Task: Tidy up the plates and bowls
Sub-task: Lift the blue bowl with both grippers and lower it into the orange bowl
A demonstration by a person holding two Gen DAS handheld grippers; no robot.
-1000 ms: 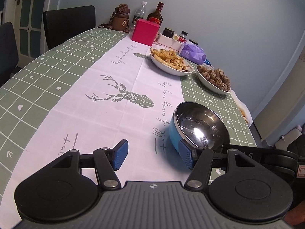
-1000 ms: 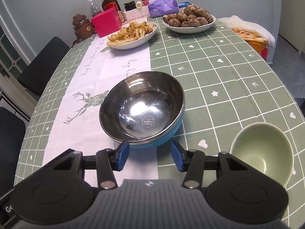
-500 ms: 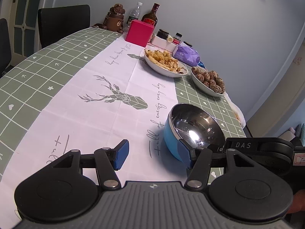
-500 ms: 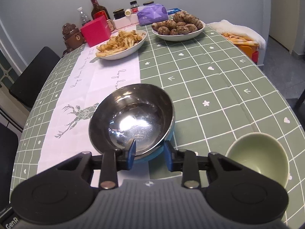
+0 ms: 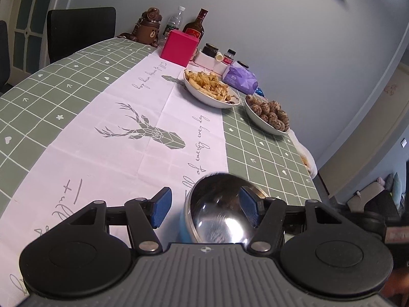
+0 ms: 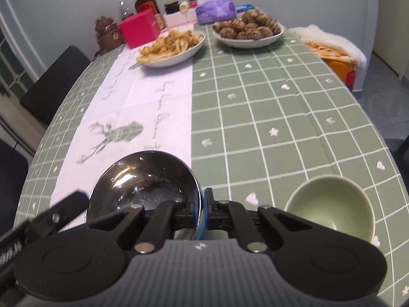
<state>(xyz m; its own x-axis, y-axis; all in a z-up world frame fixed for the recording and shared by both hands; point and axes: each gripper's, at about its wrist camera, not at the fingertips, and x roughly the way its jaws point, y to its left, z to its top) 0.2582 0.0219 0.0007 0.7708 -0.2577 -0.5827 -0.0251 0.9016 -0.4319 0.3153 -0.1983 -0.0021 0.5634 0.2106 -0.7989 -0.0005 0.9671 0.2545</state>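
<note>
While the right gripper (image 6: 203,211) has its jaws pressed together on the rim of the steel bowl (image 6: 144,186), pinching the wall between the two blue pads, the left gripper (image 5: 205,208) has its jaws spread. The left unit's right-hand pad (image 5: 249,209) lies over the inside of the same bowl (image 5: 217,217) in the left wrist view; whether it touches the metal cannot be told. Its other pad stands apart from the bowl, over the white runner.

The steel bowl has a polished inner face and a blue outer shell. It sits tilted at the near edge of the bench (image 6: 268,107), where the white runner meets the green checked cloth. A dark bar of the left unit appears at the lower left of the right wrist view.

A pale green bowl (image 6: 331,208) stands upright and empty on the green cloth near the same edge, to the right of the steel bowl and apart from it.

Toward the far edge of the bench:
- a white dish of fries (image 6: 172,46) on the boundary of runner and cloth;
- a white dish of brown round food (image 6: 248,29) beside it, on the green cloth;
- a pink box (image 6: 139,28), a brown bear-shaped flask (image 5: 149,25), bottles, jars and a purple pack (image 5: 241,79) behind the dishes, against the wall.

A white cloth over an orange object (image 6: 332,43) lies at the right edge. Black chairs (image 5: 80,29) stand along the left edge.
</note>
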